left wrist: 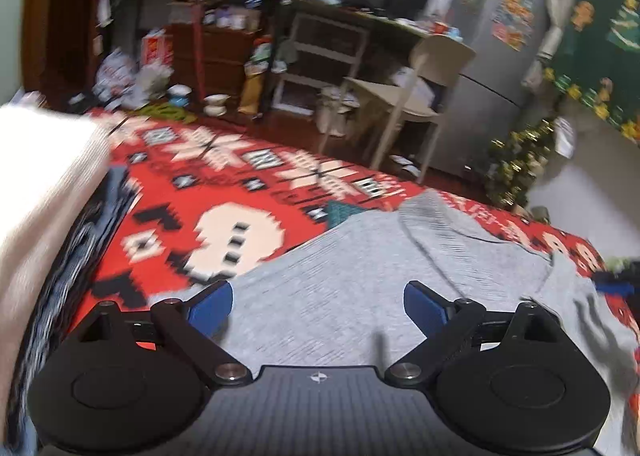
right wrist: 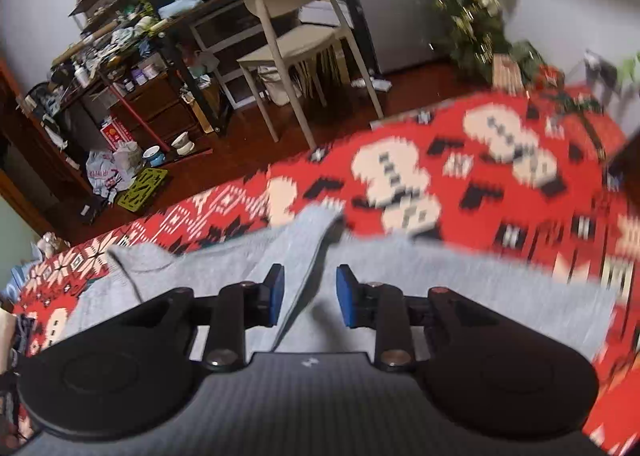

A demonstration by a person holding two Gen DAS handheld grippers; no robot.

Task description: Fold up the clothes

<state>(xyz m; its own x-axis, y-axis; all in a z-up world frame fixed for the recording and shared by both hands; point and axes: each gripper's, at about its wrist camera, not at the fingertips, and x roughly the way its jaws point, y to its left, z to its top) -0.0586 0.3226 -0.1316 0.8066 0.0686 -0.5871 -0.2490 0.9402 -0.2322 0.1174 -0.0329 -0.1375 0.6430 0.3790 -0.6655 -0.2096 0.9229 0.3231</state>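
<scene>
Left gripper: your left gripper (left wrist: 318, 306) hangs over the grey garment with its blue-padded fingers (left wrist: 212, 306) spread wide; nothing sits between them.
Right gripper: your right gripper (right wrist: 310, 296) has its fingers (right wrist: 276, 296) parted by a narrower gap, with no cloth pinched. A folded edge of the grey fabric runs under that gap.
Grey garment: the grey garment (left wrist: 340, 276) lies flat on the red patterned blanket (left wrist: 224, 191), right in front of both your grippers. In the right wrist view a narrow strip of it, perhaps a sleeve (right wrist: 304, 236), reaches away from you onto the red cloth.
Blanket: red with cream and black knit-style figures, it covers the whole work surface under the garment.
Other clothes: at your far left a white ribbed fabric (left wrist: 48, 183) rests on a dark patterned piece (left wrist: 80, 240), both blurred.
Room beyond: a beige chair (right wrist: 292, 15) stands on the wooden floor past the blanket's far edge, a cluttered desk and shelves (right wrist: 132, 35) beside it, a grey refrigerator (left wrist: 496, 51) behind, and a small decorated tree (right wrist: 472, 7) near the corner.
Sharpness: both views are motion-blurred, so you cannot tell finer details of the cloth.
</scene>
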